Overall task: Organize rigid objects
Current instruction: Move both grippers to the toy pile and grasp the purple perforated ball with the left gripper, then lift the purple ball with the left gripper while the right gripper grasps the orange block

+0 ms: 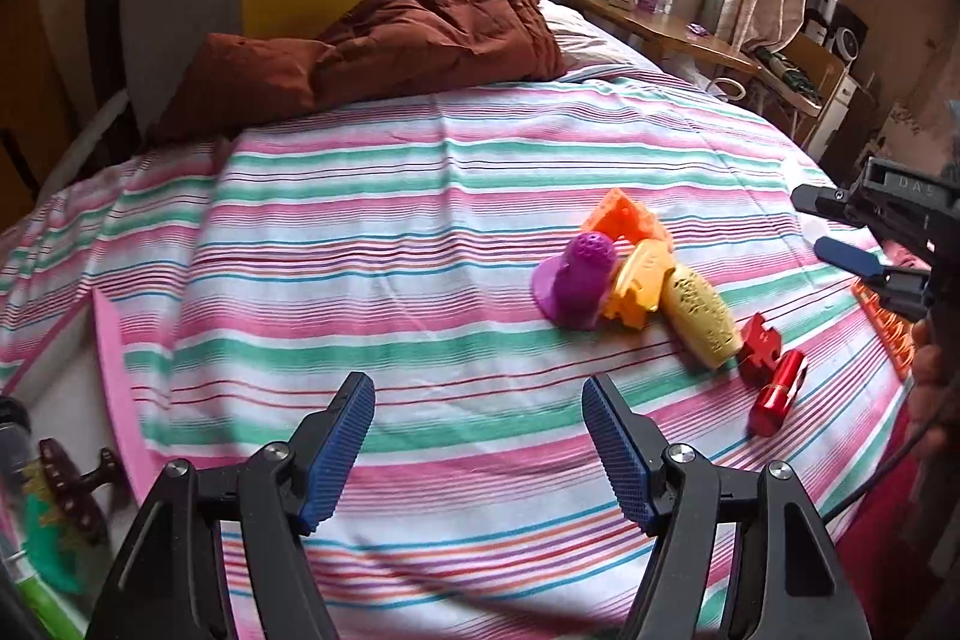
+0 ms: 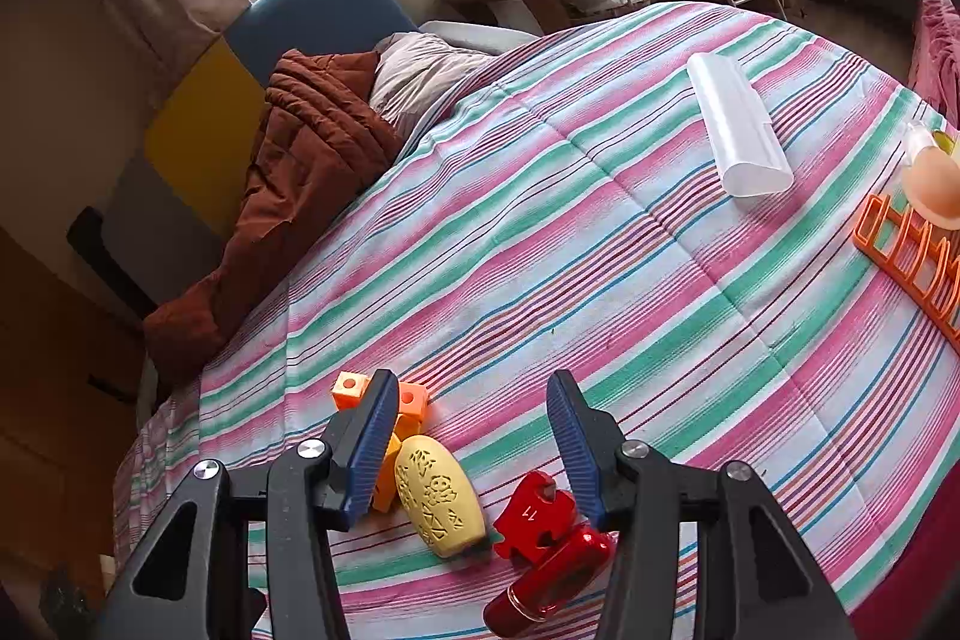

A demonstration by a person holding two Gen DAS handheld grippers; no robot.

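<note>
While both spread, left tool (image 1: 478,421), right tool (image 2: 473,421) over red piece (image 2: 536,516), striped bedspread (image 2: 600,250)

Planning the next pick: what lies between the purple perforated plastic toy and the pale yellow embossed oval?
A yellow-orange plastic block lies between the purple toy and the yellow oval, touching both, in the left wrist view.

We lose the orange rack (image 2: 912,262) at the right wrist frame's edge; a blue pad (image 2: 369,436) hides part of the orange blocks (image 2: 413,400); the box's (image 1: 72,490) contents blur at left.
</note>
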